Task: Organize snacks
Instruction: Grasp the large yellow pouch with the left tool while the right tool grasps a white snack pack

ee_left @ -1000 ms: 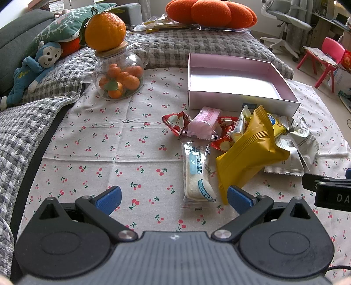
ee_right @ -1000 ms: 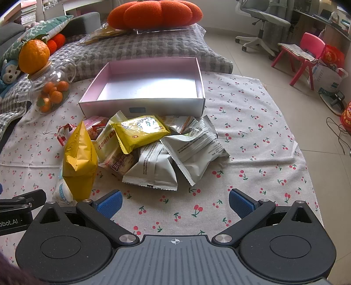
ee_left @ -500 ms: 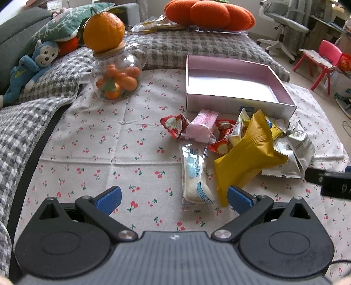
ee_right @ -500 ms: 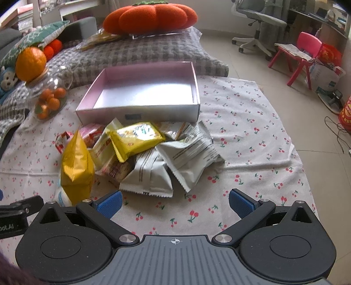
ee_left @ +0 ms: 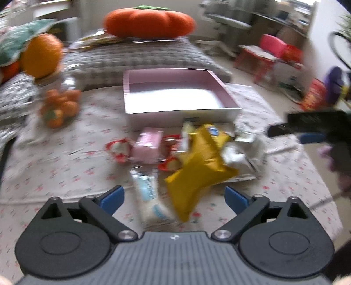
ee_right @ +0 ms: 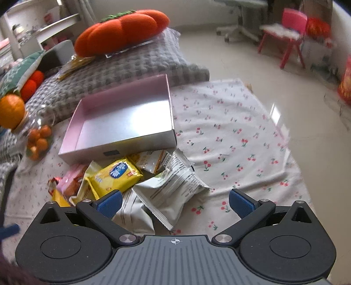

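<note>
A heap of snack packets lies on a cherry-print cloth in front of an empty pink box (ee_left: 131, 94) (ee_right: 122, 149). In the blurred left wrist view my left gripper (ee_left: 174, 198) hangs over a clear white-and-blue packet (ee_left: 148, 197) and a tall yellow bag (ee_left: 197, 166); its jaws are closing, with both packets between them and the pads touching neither. My right gripper (ee_right: 175, 201) stands open over the silver-white packets (ee_right: 175, 188), beside a yellow packet (ee_right: 116, 177). A pink packet (ee_left: 148, 144) and red wrappers (ee_left: 118, 149) lie nearer the box.
A glass jar of small oranges (ee_left: 58, 107) (ee_right: 37, 140) topped by a big orange stands left of the box. Grey checked cushions (ee_right: 136, 65) and an orange pumpkin pillow (ee_left: 149, 20) lie behind. Tiled floor (ee_right: 285, 87) with a pink chair lies right of the cloth.
Both views have swung: the left wrist view turned right and blurred, and its jaws narrowed slightly. The right gripper moved right and rolled, so the box now looks tilted and the silver packets lie under it.
</note>
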The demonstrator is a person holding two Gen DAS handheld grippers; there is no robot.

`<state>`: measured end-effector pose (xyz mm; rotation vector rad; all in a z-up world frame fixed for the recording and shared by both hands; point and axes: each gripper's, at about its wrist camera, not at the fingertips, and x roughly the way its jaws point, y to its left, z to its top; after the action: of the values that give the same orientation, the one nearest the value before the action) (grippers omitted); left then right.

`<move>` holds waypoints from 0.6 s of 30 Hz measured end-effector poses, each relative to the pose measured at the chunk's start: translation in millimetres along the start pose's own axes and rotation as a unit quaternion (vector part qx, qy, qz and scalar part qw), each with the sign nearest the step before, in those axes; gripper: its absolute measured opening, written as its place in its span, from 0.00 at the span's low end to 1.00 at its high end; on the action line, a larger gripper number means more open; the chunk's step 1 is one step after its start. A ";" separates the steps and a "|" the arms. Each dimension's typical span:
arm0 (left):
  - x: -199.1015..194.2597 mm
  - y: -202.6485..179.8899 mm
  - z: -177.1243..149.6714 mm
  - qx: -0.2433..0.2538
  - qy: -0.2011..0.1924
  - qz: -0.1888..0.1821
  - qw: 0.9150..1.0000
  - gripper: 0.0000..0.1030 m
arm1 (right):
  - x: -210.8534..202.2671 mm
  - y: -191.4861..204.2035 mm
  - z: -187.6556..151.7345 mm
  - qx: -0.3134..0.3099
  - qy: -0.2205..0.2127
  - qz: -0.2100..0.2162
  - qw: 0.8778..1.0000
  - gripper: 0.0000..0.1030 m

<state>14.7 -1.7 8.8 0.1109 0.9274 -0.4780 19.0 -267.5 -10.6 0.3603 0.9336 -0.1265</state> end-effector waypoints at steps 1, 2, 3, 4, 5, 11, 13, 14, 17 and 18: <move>3.6 -2.4 0.4 0.009 0.000 -0.008 1.000 0.90 | 5.0 -3.6 1.8 0.013 0.009 0.008 1.000 1.00; 8.1 -3.9 0.7 0.018 -0.001 -0.013 1.000 0.90 | 11.8 -7.3 3.9 0.026 0.021 0.017 0.999 1.00; 12.7 -4.9 0.5 0.027 -0.002 -0.017 0.999 0.88 | 17.7 -9.6 4.7 0.036 0.032 0.025 0.999 1.00; 18.6 -7.0 -0.2 0.038 -0.004 -0.022 0.999 0.86 | 24.2 -11.5 5.5 0.046 0.044 0.033 0.997 0.99; 23.0 -7.8 -1.5 0.045 -0.005 -0.027 0.999 0.84 | 30.6 -12.9 5.8 0.056 0.054 0.043 0.996 0.99; 42.2 -9.0 -5.3 0.091 -0.020 -0.042 0.995 0.73 | 57.1 -13.1 9.0 0.087 0.070 0.069 0.991 0.96; 46.2 -8.2 -7.4 0.098 -0.019 -0.051 0.994 0.69 | 65.8 -14.9 10.4 0.097 0.072 0.070 0.990 0.95; 48.4 -8.8 -8.1 0.100 -0.017 -0.051 0.993 0.65 | 70.6 -16.6 10.7 0.106 0.075 0.071 0.989 0.94; 59.4 -10.3 -9.2 0.104 -0.009 -0.047 0.993 0.58 | 83.3 -24.5 10.3 0.139 0.081 0.069 0.984 0.92; 60.6 -10.7 -9.3 0.106 -0.008 -0.044 0.993 0.58 | 86.7 -27.3 10.0 0.150 0.081 0.069 0.983 0.91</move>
<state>33.6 -29.6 -43.5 0.2586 0.8669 -0.6579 70.9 -292.3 -81.7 0.7224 1.0494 -0.1127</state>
